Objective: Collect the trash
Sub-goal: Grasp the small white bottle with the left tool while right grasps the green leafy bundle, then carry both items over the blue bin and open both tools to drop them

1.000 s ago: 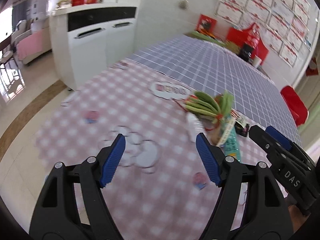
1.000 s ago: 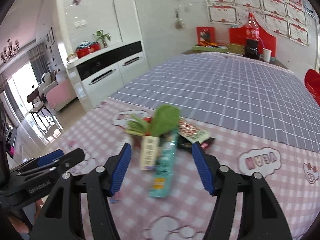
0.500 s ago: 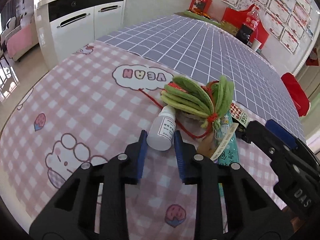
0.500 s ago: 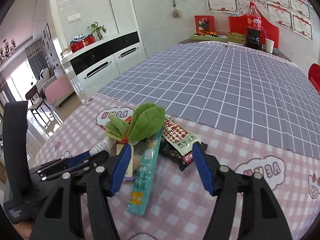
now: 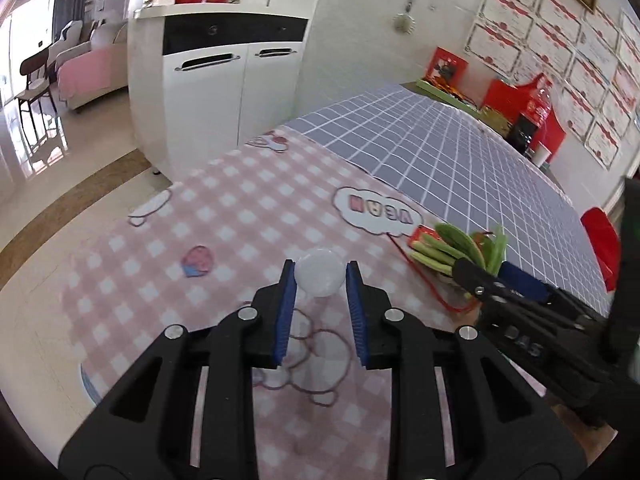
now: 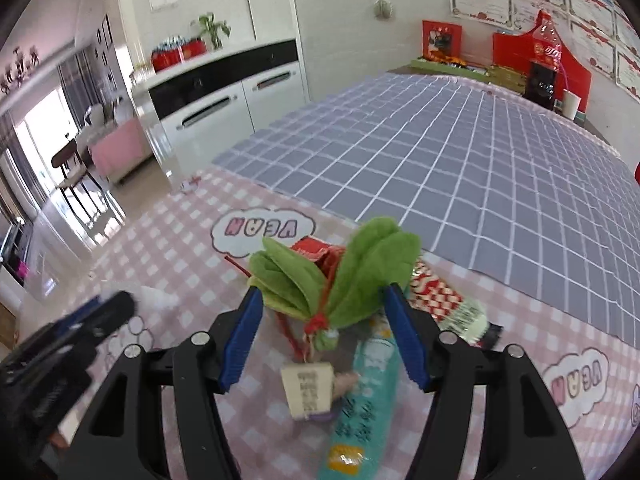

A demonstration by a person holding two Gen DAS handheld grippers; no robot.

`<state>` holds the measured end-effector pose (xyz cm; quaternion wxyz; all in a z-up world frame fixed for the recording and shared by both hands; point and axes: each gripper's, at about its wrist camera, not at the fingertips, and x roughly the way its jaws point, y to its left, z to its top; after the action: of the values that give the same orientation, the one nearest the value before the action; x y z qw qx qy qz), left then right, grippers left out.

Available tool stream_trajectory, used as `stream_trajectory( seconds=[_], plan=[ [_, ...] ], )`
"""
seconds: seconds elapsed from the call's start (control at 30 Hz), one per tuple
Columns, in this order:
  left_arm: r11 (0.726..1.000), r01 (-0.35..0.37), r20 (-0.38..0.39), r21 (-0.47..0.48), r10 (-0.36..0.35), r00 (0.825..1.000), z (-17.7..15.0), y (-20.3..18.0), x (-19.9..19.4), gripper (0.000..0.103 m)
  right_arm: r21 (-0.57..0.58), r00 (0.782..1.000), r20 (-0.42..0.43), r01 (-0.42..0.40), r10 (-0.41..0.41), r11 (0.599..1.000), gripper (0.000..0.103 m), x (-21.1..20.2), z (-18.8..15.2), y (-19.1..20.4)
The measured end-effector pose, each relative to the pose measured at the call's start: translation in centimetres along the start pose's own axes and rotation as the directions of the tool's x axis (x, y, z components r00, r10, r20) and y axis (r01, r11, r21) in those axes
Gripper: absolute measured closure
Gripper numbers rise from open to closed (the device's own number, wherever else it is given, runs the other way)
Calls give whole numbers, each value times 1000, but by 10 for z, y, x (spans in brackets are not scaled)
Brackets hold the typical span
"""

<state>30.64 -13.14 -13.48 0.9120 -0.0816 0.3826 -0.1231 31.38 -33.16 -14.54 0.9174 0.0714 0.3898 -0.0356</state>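
Trash here means a small heap of litter lying on the pink checked half of the tablecloth (image 6: 160, 248), just beside the seam where the grey grid cloth begins. One piece is off the table: a small white plastic bottle (image 5: 319, 277), seen end-on, pinched between the blue pads of the left gripper (image 5: 320, 280) and held above the pink cloth near the table's left edge. The right gripper (image 6: 324, 312) hovers with its fingers spread wide over the heap, straddling the bunch of green felt-like leaves tied with red string (image 6: 340, 276), touching nothing as far as I can see.

To do this step well, I would keep the left squeeze steady, since the bottle is round and smooth and held near the fingertips, so it could roll out if tilted. The right gripper should descend on the knot where the leaf stems meet, not on the floppy blades.

Counted on the table:
- one leaf bunch with a paper tag (image 6: 308, 390) on its string
- one long teal wrapper (image 6: 360, 412)
- one red-and-white patterned snack packet (image 6: 444, 300)
- one red wrapper (image 6: 312, 249), half hidden behind the leaves

Blur may be hiding more beneath the tag. No bin shows in either view.
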Motion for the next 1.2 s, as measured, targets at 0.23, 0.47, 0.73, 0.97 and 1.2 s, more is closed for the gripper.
stream_trajectory(
  seconds=[0.23,0.47,0.73,0.97,1.2],
  plan=[
    [1000,15,23,-28,-14,1000,3,19,-13,78,-4,999,45,13,-13,1000,82,-4,1,6],
    [996,65,75,-53,-61,995,6,37,-45,78,-30,981,192,-30,35,999,83,-63,11,33],
    [994,63,140,-93,-50,989,6,79,-93,78,-112,953,228,-178,199,978,83,-106,9,98],
    [987,-17,167,-157,43,985,-7,148,-135,78,-178,914,151,-350,377,920,83,-110,-3,180],
    [954,-135,140,-269,178,974,-26,232,-163,78,-276,873,56,-452,484,848,82,-108,-27,276]
  ],
)
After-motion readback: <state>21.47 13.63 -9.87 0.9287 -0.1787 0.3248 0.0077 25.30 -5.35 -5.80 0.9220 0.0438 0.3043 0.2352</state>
